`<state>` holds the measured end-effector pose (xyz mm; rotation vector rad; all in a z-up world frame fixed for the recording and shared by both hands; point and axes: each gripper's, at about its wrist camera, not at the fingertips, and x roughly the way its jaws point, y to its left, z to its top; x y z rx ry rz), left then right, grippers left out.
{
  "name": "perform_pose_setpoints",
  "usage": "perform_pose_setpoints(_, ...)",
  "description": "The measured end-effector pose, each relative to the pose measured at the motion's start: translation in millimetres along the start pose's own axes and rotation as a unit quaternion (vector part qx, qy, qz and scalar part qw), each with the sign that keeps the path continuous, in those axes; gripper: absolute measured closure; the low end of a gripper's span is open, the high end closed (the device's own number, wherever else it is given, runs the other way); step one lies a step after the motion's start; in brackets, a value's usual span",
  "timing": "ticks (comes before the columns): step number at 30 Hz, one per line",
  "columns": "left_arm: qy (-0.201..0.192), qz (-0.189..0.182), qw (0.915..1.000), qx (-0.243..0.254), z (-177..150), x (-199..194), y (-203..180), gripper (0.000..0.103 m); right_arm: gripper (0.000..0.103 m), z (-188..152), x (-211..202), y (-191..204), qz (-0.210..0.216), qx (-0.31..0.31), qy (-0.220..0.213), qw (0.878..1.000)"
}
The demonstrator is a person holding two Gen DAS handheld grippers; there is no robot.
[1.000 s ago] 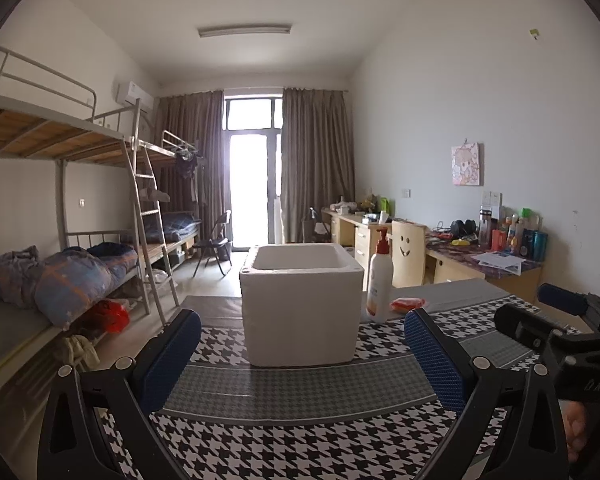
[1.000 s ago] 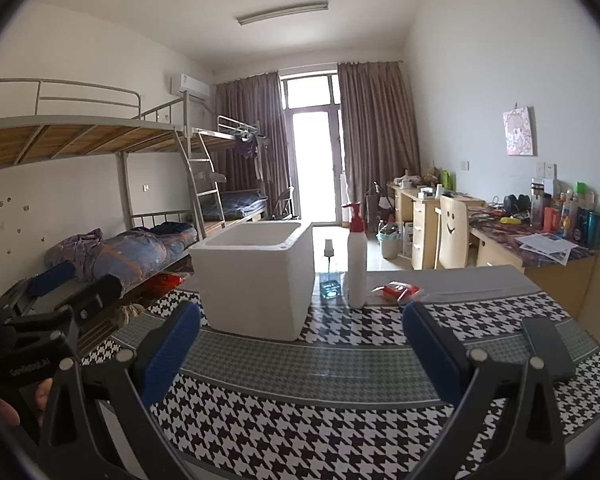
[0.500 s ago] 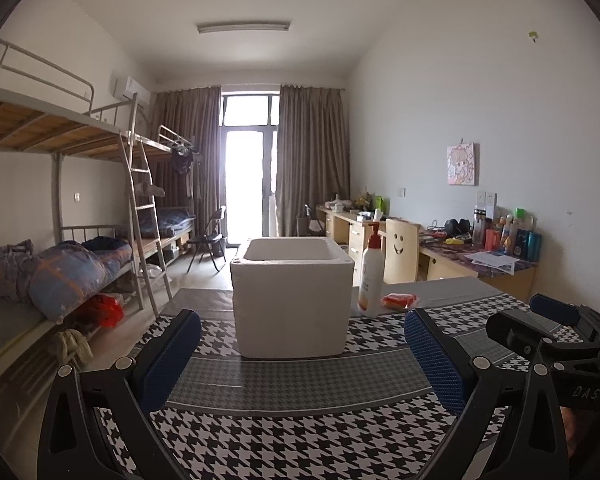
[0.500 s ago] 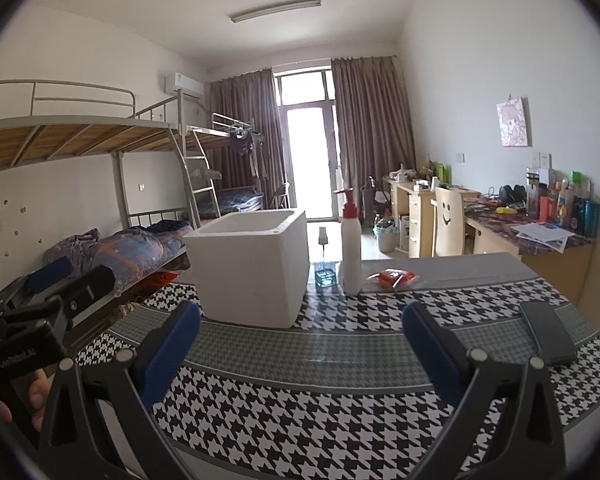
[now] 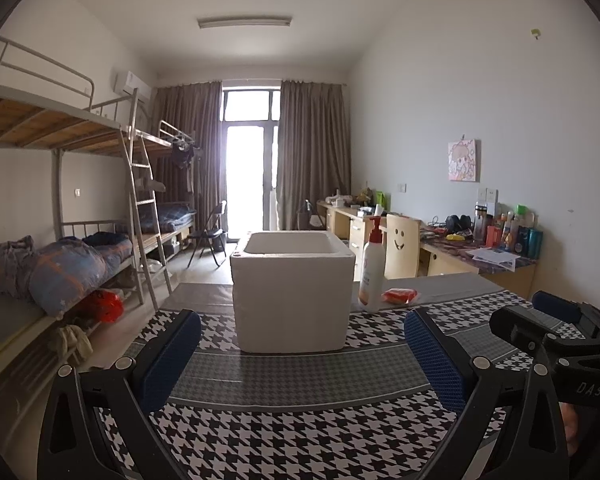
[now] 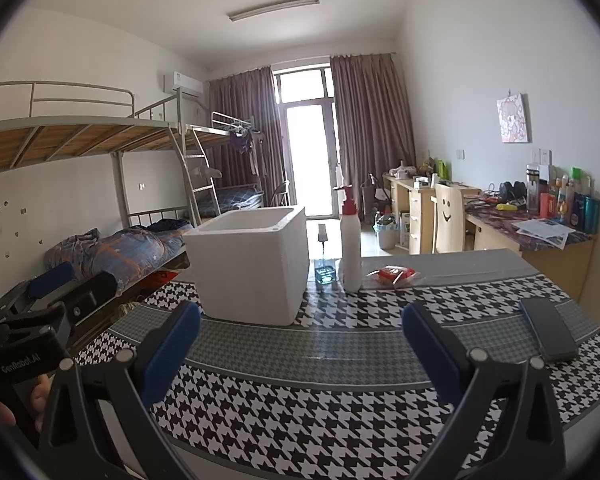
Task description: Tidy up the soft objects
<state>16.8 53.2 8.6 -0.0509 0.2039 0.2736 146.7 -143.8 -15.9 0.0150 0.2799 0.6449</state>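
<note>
The orange packet [image 5: 399,295] lies flat on the tabletop [image 5: 300,376], just right of the pump bottle [image 5: 371,266], its long axis running left to right. The white foam box [image 5: 294,298] stands left of the bottle. We hold our left claw [image 5: 300,354] and right claw [image 6: 300,346] released, grasping nothing.

**Black frames, blue pads**

The left hand-held gripper [image 5: 302,354] has two black plastic fingers with triangular cut-outs, silver screws at the joints and blue ribbed pads [image 5: 434,354]. The right hand-held gripper [image 6: 300,346] is built the same. White lettering marks each gripper's black body as seen from the other's camera. Bare skin of a hand [image 6: 40,394] shows at the left edge.
</note>
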Motion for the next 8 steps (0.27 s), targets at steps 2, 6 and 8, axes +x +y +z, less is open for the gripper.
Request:
perform_pose_setpoints(2,0.001,0.000,1.0000,-0.001,-0.4,0.3,0.5,0.001,0.001,-0.2,0.5,-0.1,0.000,0.001,0.001,1.000)
perform_pose_setpoints(6,0.002,0.001,1.0000,-0.001,-1.7,0.9,1.1,0.001,0.001,-1.2,1.1,-0.1,-0.001,0.000,0.004,1.000)
perform_pose_setpoints(8,0.004,-0.003,1.0000,-0.002,-2.1,1.4,1.5,0.001,0.001,-1.7,1.6,0.4,0.000,-0.002,0.005,1.000)
